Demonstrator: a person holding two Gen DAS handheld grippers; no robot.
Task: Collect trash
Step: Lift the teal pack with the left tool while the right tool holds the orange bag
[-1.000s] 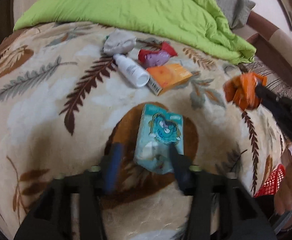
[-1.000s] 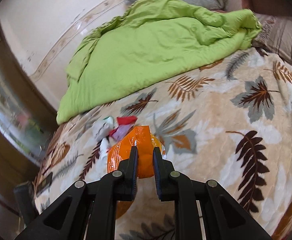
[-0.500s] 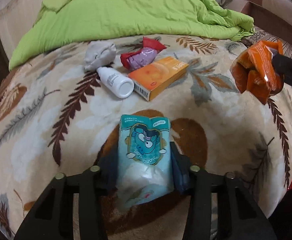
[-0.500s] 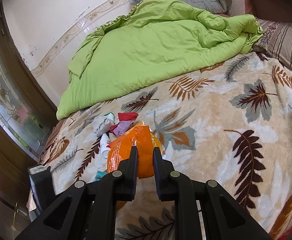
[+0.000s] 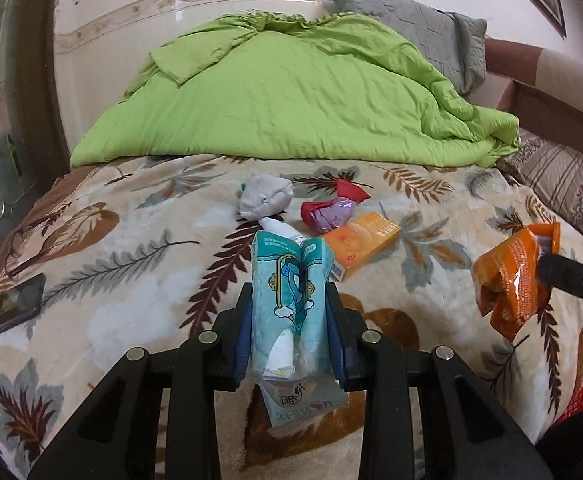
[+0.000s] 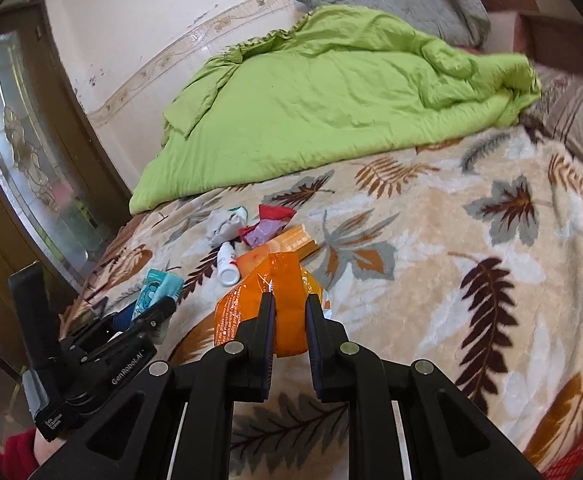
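While both tongs hover above the bed point(image 5: 131, 280), left tongs point(image 5: 289, 296), jaws just closing, clench a teal tissue pack point(image 5: 289, 308); right tongs point(image 6: 290, 312) pinch an orange snack wrapper point(image 6: 287, 304); more litter lies ahead.

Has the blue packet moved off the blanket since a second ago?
Yes. The blue packet, pinched in the left gripper, is now lifted off the blanket.

The left gripper point(image 5: 290, 312) has just closed its jaws on the blue tissue pack point(image 5: 289, 320) and lifted it off the blanket point(image 5: 131, 264).
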